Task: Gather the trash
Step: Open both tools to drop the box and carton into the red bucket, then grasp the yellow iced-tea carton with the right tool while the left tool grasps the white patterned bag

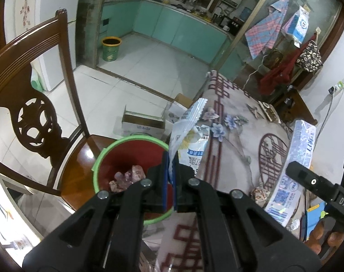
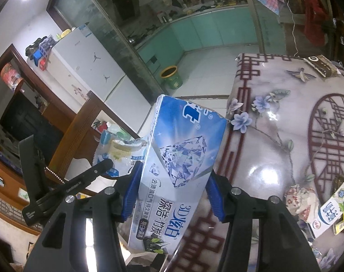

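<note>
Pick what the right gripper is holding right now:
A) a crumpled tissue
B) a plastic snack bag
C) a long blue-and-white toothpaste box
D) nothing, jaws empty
C: in the right wrist view the blue pads of the right gripper press on both sides of the toothpaste box, which sticks up over the table. The snack bag is pinched in the left gripper instead.

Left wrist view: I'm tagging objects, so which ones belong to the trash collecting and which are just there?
Job:
left gripper
torn wrapper
red bin
right gripper
toothpaste box

Lying about:
wooden chair
green bucket
cardboard box
</note>
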Motion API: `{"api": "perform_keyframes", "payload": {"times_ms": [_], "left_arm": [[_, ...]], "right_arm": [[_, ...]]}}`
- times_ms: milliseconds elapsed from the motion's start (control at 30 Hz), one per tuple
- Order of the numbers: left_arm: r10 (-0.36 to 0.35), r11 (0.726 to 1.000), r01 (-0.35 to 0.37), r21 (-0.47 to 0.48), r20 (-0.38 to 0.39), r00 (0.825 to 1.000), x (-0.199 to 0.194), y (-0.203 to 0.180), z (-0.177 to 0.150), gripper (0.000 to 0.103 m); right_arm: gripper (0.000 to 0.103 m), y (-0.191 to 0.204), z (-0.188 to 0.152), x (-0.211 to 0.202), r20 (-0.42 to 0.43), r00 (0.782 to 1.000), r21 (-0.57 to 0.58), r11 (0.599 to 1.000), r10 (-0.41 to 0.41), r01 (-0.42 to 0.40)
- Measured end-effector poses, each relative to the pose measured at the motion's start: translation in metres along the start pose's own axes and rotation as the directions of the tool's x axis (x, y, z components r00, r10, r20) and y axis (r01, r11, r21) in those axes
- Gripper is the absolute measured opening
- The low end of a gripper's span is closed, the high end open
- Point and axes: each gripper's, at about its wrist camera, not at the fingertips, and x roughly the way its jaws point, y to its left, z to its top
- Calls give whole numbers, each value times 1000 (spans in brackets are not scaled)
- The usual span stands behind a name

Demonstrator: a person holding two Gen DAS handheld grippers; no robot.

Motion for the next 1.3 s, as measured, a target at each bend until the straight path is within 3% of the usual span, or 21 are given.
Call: {"api": "perform_keyframes", "payload": {"times_ms": [567,633,667,700,733,767,800,1067,1300], "left_arm": [[52,998,-54,-40,-61,997,27,53,13,3],[50,998,-53,-41,-67,996,30,55,13,3],[48,998,-51,-42,-69,996,31,55,13,3],[50,998,-53,-41,-68,996,32,56,14,9],[51,998,-54,-43,-70,996,33,56,15,30],[47,998,-51,-46,-68,997,33,56,15,44],[45,997,-48,-52,-59,997,32,56,16,67],[44,998,-46,-46,-49,998,27,44,14,68],[34,999,-32,44,-64,997,23,-3,-7,68]], "right_arm": [[53,35,15,54,8,1000,-58,998,-9,10],[54,38,14,61,-5,1000,-59,998,3,-4],[63,38,14,65,-5,1000,-50,999,7,-7],[69,38,14,67,-2,1000,-40,999,11,-11],[76,38,14,67,7,1000,-27,1000,13,-13],[76,39,14,66,16,1000,-19,1000,11,-10],[76,38,15,65,19,1000,-18,1000,9,-9],[76,26,14,44,23,999,-53,998,-39,40],[76,-9,-5,6,38,998,3,999,-49,49]]}}
